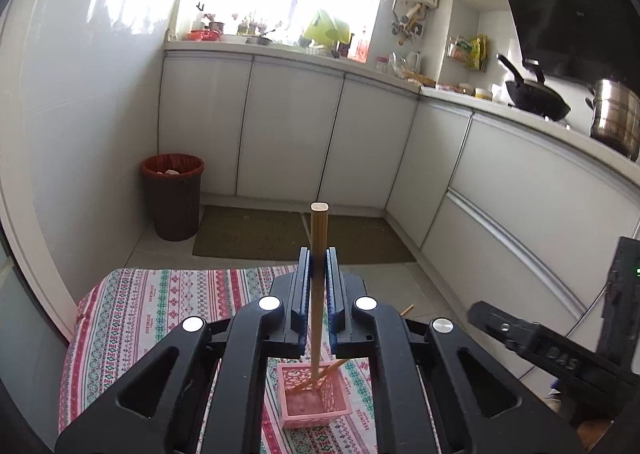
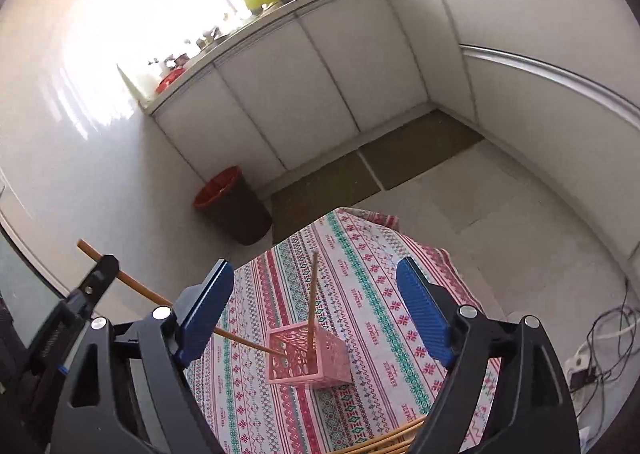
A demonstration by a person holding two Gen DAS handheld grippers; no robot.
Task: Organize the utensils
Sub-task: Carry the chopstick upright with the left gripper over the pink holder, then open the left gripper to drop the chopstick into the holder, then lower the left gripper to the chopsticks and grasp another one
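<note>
My left gripper (image 1: 319,266) is shut on a wooden chopstick (image 1: 319,250). The chopstick's lower end reaches into a small pink lattice basket (image 1: 316,402) on the patterned tablecloth. A second chopstick (image 1: 320,374) leans inside the basket. In the right wrist view the held chopstick (image 2: 132,286) slants from the left gripper's finger down into the basket (image 2: 308,358), and the other chopstick (image 2: 312,302) stands upright in it. My right gripper (image 2: 316,306) is open and empty above the basket. More chopsticks (image 2: 384,440) lie at the table's near edge.
The small table with a striped patterned cloth (image 2: 360,286) stands on the kitchen floor. A brown bin with a red liner (image 1: 173,195) is by the wall. White cabinets (image 1: 288,125) and a doormat (image 1: 256,234) lie beyond. Cables (image 2: 600,338) lie on the floor at right.
</note>
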